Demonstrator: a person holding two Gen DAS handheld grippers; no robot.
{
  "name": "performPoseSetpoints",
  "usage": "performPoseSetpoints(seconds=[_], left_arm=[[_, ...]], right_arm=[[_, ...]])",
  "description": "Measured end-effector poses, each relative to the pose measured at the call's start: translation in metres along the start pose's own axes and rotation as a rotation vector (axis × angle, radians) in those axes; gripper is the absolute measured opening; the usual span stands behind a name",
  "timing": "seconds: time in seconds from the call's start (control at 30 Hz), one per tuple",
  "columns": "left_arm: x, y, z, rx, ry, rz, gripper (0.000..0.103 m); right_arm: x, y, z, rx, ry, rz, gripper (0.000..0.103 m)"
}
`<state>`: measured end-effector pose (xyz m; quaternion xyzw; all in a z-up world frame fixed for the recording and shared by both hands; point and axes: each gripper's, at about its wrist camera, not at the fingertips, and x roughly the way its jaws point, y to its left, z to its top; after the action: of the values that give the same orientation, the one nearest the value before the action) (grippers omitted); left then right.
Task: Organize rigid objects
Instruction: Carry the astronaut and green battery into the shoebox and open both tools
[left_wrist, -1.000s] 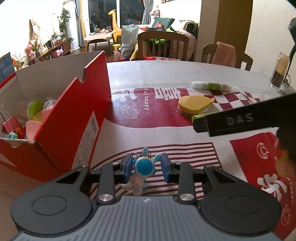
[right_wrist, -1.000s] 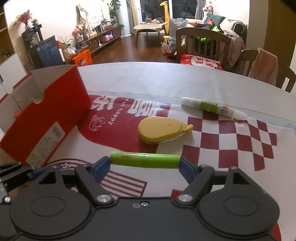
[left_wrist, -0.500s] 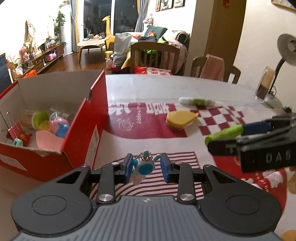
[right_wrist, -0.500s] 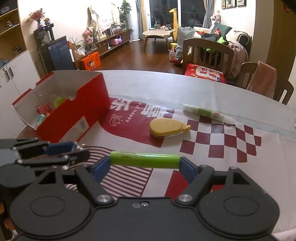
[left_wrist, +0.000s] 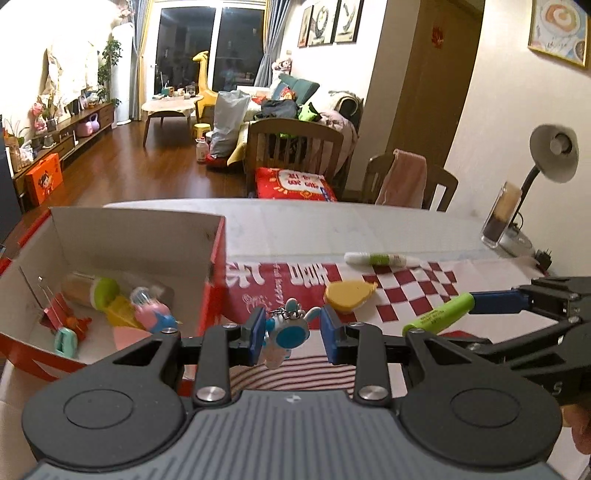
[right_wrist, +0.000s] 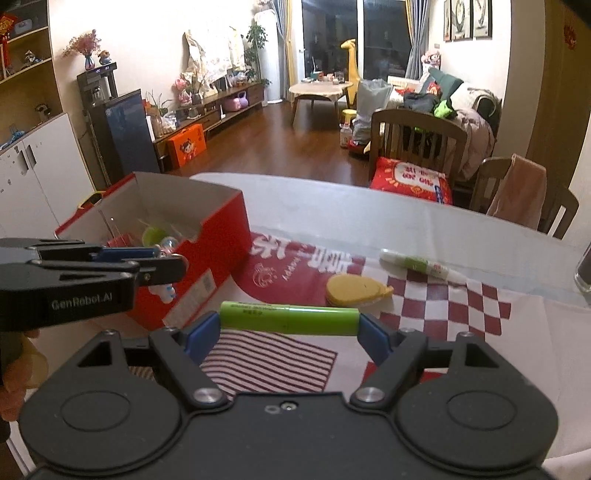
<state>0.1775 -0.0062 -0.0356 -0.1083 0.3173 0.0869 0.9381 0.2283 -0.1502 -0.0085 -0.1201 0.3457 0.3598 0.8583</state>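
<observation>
My left gripper (left_wrist: 293, 334) is shut on a blue and white astronaut keychain (left_wrist: 284, 338), held in the air just right of the red box (left_wrist: 210, 291). It also shows in the right wrist view (right_wrist: 155, 264). My right gripper (right_wrist: 290, 325) is shut on a green marker (right_wrist: 290, 318), held crosswise by its ends above the table; the marker also shows in the left wrist view (left_wrist: 439, 313). The red box (right_wrist: 221, 243) is open and holds several small toys and clips. A yellow tape dispenser (left_wrist: 349, 295) and a white-green glue pen (left_wrist: 380, 259) lie on the cloth.
A red and white patterned cloth (right_wrist: 443, 314) covers the table. A phone on a stand (left_wrist: 502, 218) and a desk lamp (left_wrist: 552, 153) stand at the far right. Chairs (right_wrist: 417, 144) stand beyond the far edge.
Both grippers have risen higher above the table with their objects. The left one has moved toward the box, so more of the box's inside shows.
</observation>
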Motion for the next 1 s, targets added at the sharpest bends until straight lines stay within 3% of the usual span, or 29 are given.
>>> performPoseSetpoints(seconds=[0.53,1.0], left_arm=[[-0.036,0.087,0.024,0.003,-0.024,0.005,0.031],[-0.036,0.180,0.027,-0.052,0.018,0.062,0.031]], right_arm=[[0.013,0.091,0.034,-0.044,-0.048,0.013,0.080],[0.067,0.153,0.052,-0.081,0.015,0.032,0.080]])
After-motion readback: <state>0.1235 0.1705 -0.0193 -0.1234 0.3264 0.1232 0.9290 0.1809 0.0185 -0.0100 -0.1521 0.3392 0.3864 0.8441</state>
